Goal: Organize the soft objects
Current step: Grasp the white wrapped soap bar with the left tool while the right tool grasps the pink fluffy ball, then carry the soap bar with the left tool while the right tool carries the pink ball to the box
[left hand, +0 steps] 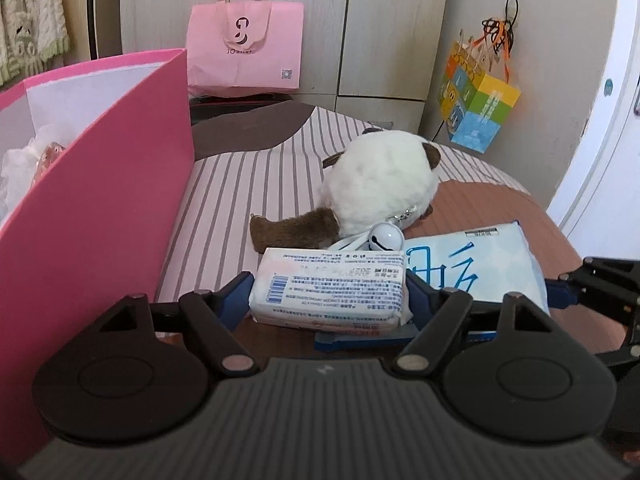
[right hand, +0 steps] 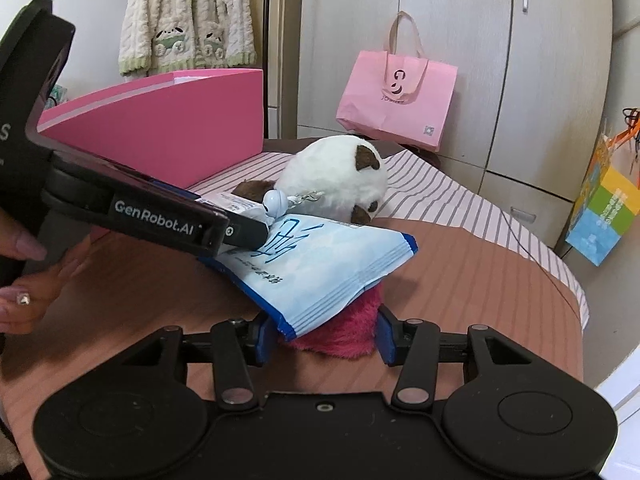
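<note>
- Pale wood-grain wardrobe [right hand: 460, 40] along back wall, metal handles on upper doors.
- Pink paper tote [right hand: 396, 96] w/ beige handles leans against wardrobe.
- Cream knit cardigan [right hand: 188, 16] hangs at left.
- Colourful gift bag [left hand: 476, 108] hangs on wardrobe side at right.
- Bed [right hand: 460, 208] w/ pink-striped sheet, brown panels.
- Soft daylight, no hard shadows.
</note>
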Demonstrator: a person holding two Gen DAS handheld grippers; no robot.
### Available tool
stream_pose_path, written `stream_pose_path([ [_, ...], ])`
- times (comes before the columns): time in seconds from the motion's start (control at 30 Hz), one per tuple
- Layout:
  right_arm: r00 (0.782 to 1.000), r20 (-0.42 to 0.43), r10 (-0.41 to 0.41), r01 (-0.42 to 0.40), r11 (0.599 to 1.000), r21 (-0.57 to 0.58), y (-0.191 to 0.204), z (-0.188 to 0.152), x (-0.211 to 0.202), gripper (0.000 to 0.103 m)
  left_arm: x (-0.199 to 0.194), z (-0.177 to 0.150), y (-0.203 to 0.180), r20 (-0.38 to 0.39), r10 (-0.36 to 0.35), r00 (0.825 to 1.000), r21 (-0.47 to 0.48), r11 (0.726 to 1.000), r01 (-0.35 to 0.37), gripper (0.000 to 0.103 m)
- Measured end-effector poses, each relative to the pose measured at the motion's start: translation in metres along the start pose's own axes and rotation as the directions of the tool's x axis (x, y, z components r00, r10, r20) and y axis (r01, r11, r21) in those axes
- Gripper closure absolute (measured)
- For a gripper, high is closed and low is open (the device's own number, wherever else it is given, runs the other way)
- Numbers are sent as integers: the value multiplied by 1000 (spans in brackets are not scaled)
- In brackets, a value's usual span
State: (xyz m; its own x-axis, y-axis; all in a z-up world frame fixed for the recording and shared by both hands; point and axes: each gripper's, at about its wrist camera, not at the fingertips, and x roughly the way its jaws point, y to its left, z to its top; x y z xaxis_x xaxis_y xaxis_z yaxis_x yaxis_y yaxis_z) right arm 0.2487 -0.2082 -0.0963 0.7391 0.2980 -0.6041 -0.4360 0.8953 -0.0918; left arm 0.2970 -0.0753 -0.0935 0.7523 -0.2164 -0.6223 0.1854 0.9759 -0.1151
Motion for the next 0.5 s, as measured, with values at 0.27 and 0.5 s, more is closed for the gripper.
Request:
stream_pose_path([
  [0.27,995,4,-99,99,995,21,11,-7,-12,52,-15,-7,2,36,-55,998,-23,998,55,27],
  [0.5,985,9,-171,169,978,125,14,-20,-32,53,-34,-19,8,79,-57,995,-46,997,61,27],
])
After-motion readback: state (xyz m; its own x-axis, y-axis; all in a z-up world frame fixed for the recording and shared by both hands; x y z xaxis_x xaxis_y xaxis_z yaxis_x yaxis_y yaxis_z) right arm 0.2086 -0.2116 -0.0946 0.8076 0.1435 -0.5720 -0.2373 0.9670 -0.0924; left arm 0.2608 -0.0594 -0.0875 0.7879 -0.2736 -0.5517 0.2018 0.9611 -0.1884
